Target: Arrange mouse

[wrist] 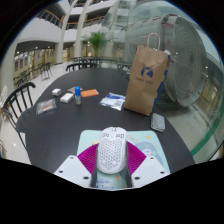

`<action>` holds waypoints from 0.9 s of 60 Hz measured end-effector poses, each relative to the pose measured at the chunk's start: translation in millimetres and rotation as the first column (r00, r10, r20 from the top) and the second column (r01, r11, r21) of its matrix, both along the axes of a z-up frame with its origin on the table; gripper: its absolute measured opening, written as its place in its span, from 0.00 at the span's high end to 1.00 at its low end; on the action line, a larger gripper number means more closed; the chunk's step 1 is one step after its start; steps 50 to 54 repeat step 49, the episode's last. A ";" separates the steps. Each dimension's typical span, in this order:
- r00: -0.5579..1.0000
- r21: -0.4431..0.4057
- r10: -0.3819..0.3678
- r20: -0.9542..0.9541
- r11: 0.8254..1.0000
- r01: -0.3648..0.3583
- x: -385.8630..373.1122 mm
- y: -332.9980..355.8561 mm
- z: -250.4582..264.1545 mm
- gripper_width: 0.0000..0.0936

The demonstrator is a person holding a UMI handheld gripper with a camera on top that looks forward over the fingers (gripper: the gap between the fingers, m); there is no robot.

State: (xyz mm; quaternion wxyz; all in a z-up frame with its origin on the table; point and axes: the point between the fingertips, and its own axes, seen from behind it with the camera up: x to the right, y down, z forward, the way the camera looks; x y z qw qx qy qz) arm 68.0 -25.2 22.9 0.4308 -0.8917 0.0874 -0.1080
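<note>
A white mouse with a honeycomb shell sits between my gripper's two fingers. The magenta pads press on its left and right sides, so the gripper is shut on it. Under and around the mouse lies a pale patterned mouse pad on the near edge of a round black table. I cannot tell whether the mouse rests on the pad or is held just above it.
A brown paper bag stands beyond the mouse to the right. Further back lie a printed packet, an orange item, a small bottle and a white box. A small clear case lies by the bag. Chairs stand at the left.
</note>
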 end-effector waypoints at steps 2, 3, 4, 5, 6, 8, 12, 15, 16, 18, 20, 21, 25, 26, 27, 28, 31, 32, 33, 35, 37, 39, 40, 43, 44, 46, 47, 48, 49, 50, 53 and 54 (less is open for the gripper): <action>1.000 -0.020 0.018 -0.021 1.000 -0.018 2.4 -2.7 -16.1 0.58; 0.999 -0.027 0.023 -0.028 0.999 -0.024 4.1 -3.4 -23.2 0.58; 0.999 -0.034 0.026 -0.034 0.999 -0.028 6.1 -4.3 -29.4 0.58; 0.999 -0.042 0.031 -0.040 0.999 -0.033 6.8 -5.7 -35.9 0.57; 0.998 -0.008 0.035 -0.050 0.999 -0.035 6.1 -2.1 -31.9 0.56; 0.997 0.035 0.038 -0.069 0.999 -0.036 6.9 0.4 -31.0 0.54; 0.994 0.031 0.024 -0.110 0.999 -0.021 6.8 -2.4 -36.2 0.43; 0.988 0.023 -0.019 -0.155 0.999 0.023 8.5 -4.9 -39.7 0.40; 0.986 0.025 -0.032 -0.164 0.999 0.036 7.7 -6.3 -36.1 0.38; 0.983 0.017 -0.051 -0.179 0.998 0.055 3.8 -10.0 -35.2 0.28; 0.982 0.000 -0.061 -0.180 0.998 0.062 0.3 -16.3 -34.4 0.18; 0.983 -0.009 -0.068 -0.173 0.998 0.068 -0.7 -20.4 -33.3 0.14; 0.988 -0.022 -0.096 -0.121 0.995 0.094 -4.9 -38.0 -22.2 0.08; 0.989 -0.022 -0.105 -0.109 0.994 0.103 -6.5 -43.0 -18.1 0.08; 0.989 -0.023 -0.112 -0.098 0.994 0.110 -9.0 -48.9 -14.2 0.08; 0.989 -0.027 -0.119 -0.088 0.993 0.117 -11.7 -55.3 -10.8 0.08; 0.989 -0.037 -0.138 -0.051 0.990 0.137 -19.3 -76.9 -1.0 0.08; 0.989 -0.036 -0.144 -0.038 0.989 0.142 -22.9 -84.1 2.9 0.08; 0.989 -0.033 -0.147 -0.025 0.989 0.146 -26.6 -90.5 7.0 0.08; 0.988 -0.024 -0.152 -0.002 0.988 0.151 -34.7 -103.1 15.7 0.08; 0.988 -0.014 -0.155 0.012 0.988 0.155 -41.6 -114.9 23.2 0.08; 0.987 -0.006 -0.160 0.018 0.987 0.160 -48.8 -124.9 30.1 0.09; 0.986 0.000 -0.164 0.024 0.986 0.165 -55.7 -132.6 33.5 0.09; 0.985 0.016 -0.170 0.039 0.985 0.170 -69.9 -149.4 42.4 0.09; 0.984 0.021 -0.171 0.044 0.985 0.171 -74.5 -154.2 45.1 0.09; 0.984 0.030 -0.170 0.053 0.985 0.168 -80.0 -161.2 49.6 0.09; 0.984 0.035 -0.170 0.059 0.985 0.169 -83.7 -165.0 52.8 0.09; 0.983 0.039 -0.173 0.064 0.985 0.171 -86.9 -169.4 55.0 0.10; 0.982 0.043 -0.177 0.069 0.984 0.174 -90.2 -174.1 57.2 0.10; 0.982 0.043 -0.177 0.069 0.984 0.174 -90.2 -174.1 57.2 0.10; 0.982 0.043 -0.177 0.069 0.984 0.174 -90.2 -174.1 57.2 0.10; 0.982 0.043 -0.177 0.069 0.984 0.174 -90.2 -174.1 57.2 0.10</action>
